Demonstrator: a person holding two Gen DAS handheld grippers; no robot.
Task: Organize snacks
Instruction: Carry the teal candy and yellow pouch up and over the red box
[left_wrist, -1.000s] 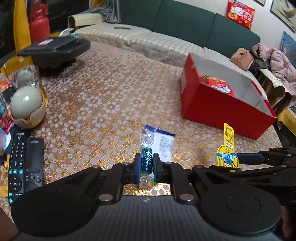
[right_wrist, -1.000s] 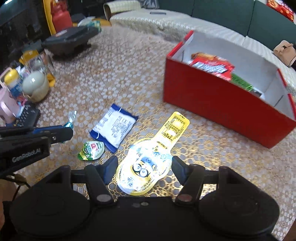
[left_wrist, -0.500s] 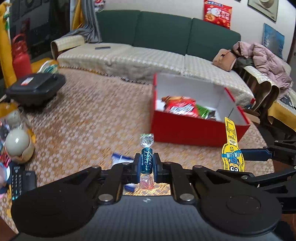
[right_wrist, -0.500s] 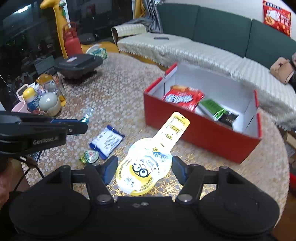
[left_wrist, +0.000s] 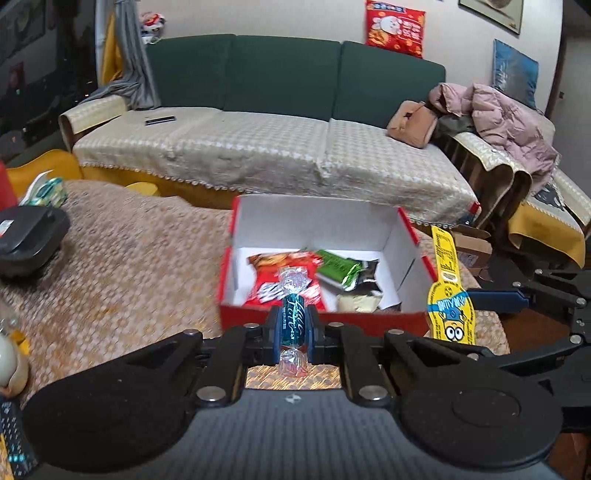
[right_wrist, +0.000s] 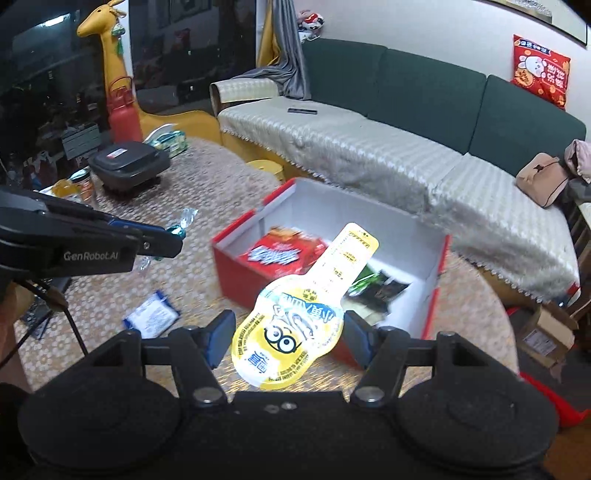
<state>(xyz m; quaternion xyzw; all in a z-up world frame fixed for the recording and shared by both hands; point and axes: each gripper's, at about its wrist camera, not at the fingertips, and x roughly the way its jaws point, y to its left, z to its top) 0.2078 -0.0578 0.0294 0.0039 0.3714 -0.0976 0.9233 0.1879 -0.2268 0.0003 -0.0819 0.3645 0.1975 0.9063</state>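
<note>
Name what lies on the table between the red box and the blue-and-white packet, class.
Only bare patterned tablecloth separates the red box from the blue-and-white packet, as the right wrist view shows.

The box (left_wrist: 321, 317) is red outside and white inside, holding a red packet (left_wrist: 284, 280) and a green one (left_wrist: 338, 267). Before it the candy (left_wrist: 293, 325) is teal with clear ends; right of it the pouch (left_wrist: 448, 306) is yellow with blue. Under the box, the tablecloth (left_wrist: 129, 266) is gold-patterned.
</note>
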